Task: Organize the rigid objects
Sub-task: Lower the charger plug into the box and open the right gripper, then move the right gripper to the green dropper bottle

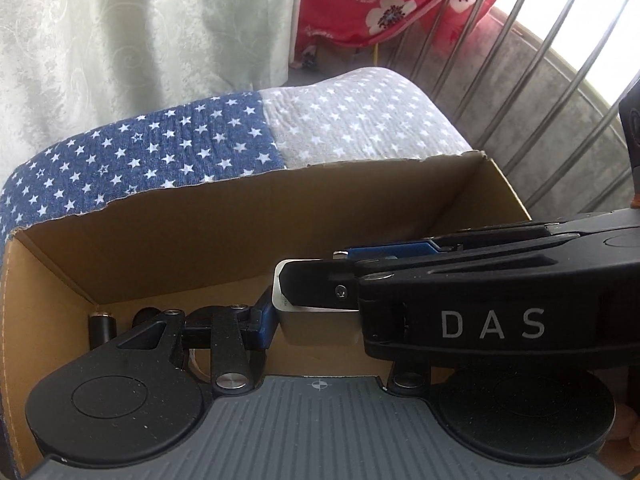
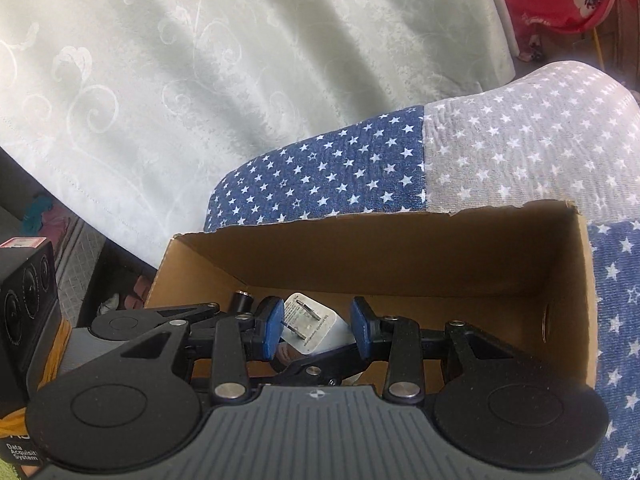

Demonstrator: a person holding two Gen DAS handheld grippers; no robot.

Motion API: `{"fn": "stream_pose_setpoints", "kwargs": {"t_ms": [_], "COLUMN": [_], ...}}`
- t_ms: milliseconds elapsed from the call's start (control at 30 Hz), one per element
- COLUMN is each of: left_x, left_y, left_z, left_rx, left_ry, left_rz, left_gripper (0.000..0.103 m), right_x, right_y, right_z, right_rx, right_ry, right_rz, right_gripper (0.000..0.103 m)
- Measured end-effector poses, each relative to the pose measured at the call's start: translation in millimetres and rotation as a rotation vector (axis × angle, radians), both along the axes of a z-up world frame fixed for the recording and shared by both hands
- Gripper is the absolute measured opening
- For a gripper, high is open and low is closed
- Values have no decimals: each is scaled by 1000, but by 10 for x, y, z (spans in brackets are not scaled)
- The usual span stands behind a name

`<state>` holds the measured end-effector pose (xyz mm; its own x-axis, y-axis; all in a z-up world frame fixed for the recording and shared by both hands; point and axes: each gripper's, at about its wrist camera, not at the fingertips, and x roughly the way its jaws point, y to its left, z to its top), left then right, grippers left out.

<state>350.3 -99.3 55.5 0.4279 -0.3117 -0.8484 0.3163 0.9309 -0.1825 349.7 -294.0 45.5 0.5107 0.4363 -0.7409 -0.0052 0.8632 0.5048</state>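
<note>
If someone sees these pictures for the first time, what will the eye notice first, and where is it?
First, the white charger plug, prongs showing, low between the blue pads of the right claw inside the cardboard box. In the left wrist view that claw crosses from the right, over the box. Behind the box lies a star-patterned cloth, blue and grey.

"DAS" on the right gripper (image 1: 312, 280); "Data Acquisiti… System" on the left gripper (image 2: 256, 312).
</note>
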Motion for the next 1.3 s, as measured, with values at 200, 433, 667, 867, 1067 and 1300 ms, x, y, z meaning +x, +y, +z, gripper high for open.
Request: {"fn": "stream_pose_setpoints", "kwargs": {"t_ms": [200, 433, 667, 867, 1067, 1300], "left_x": [118, 102, -187, -783, -1655, -2608], "left_y": [18, 7, 24, 146, 357, 502], "left_z": [-108, -35, 280, 738, 1006, 614], "left_rx": [13, 6, 8, -11, -72, -39], "left_ry": [13, -22, -105, -203, -363, -541], "left_rz": [25, 16, 10, -9, -22, -13], "left_gripper": [44, 46, 61, 68, 83, 91], "right_x": [138, 134, -287, -1136, -2089, -2675], "right_y": [5, -61, -301, -522, -473, -126], "right_z": [-176, -134, 304, 835, 945, 587], "right_rx": [18, 40, 108, 197, 242, 215], "right_ry": [22, 0, -113, -306, -477, -482], "right_rz": [7, -4, -55, -93, -103, -110], "right_gripper": [39, 39, 39, 40, 44, 50]}}
